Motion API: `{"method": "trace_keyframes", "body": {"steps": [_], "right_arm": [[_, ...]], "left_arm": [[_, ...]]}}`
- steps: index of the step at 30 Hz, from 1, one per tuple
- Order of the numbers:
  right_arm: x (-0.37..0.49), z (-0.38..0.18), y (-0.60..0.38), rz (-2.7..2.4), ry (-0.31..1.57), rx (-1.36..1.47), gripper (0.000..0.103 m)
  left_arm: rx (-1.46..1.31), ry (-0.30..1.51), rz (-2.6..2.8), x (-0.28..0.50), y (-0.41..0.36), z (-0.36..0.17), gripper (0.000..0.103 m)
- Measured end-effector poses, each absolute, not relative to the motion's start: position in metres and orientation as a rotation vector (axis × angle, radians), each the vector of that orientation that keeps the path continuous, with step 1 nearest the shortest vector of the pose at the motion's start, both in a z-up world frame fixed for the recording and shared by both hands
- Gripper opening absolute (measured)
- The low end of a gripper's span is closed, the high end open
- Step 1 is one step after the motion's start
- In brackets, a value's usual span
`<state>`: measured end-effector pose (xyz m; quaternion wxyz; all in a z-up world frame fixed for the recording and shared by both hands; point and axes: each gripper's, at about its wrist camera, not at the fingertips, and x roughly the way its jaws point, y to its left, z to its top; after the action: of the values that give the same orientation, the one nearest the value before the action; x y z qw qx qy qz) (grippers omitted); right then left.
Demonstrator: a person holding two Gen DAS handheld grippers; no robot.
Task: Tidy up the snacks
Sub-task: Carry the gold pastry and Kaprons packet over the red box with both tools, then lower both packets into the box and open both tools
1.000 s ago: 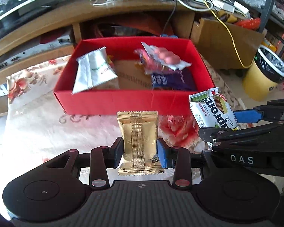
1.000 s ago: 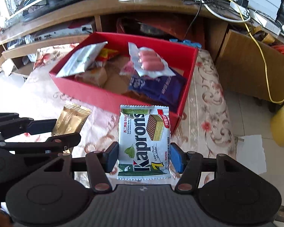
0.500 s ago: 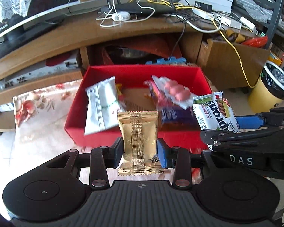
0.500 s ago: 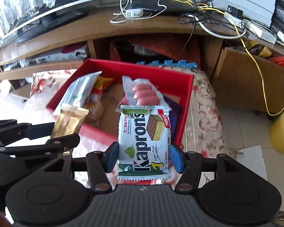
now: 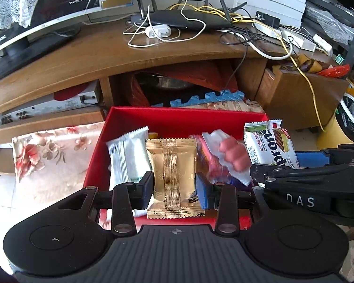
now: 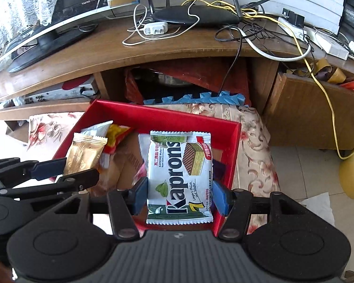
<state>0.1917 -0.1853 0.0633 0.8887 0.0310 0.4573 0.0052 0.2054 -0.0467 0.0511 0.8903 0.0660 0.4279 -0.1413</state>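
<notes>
Red box holds white packet and sausage pack.

red box: 1 | snack packets: at least 6 | tools: 2 | router: 1

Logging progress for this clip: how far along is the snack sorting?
Done: several packets already lie in the red box. In hand: left gripper grips a gold packet, right gripper a Kaprons wafer pack, both over the box. Left: releasing them.

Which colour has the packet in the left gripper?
Gold packet, best seen in the left wrist view.
</notes>
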Motion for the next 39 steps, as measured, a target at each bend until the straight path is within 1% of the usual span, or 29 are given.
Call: {"method": "trace_keyframes", "body": {"steps": [17,39], "right_arm": [[0.233,0.036,-0.194,-0.003,1.026,0.083,0.056],[0.243,0.028,-0.189,-0.002,1.059,0.051,0.056]], "left_arm": [[0.144,0.962,-0.274,0.242,-0.054,0.027,0.045],[0.178,0.988,-0.267,0.250,-0.054,0.015,0.045]]}}
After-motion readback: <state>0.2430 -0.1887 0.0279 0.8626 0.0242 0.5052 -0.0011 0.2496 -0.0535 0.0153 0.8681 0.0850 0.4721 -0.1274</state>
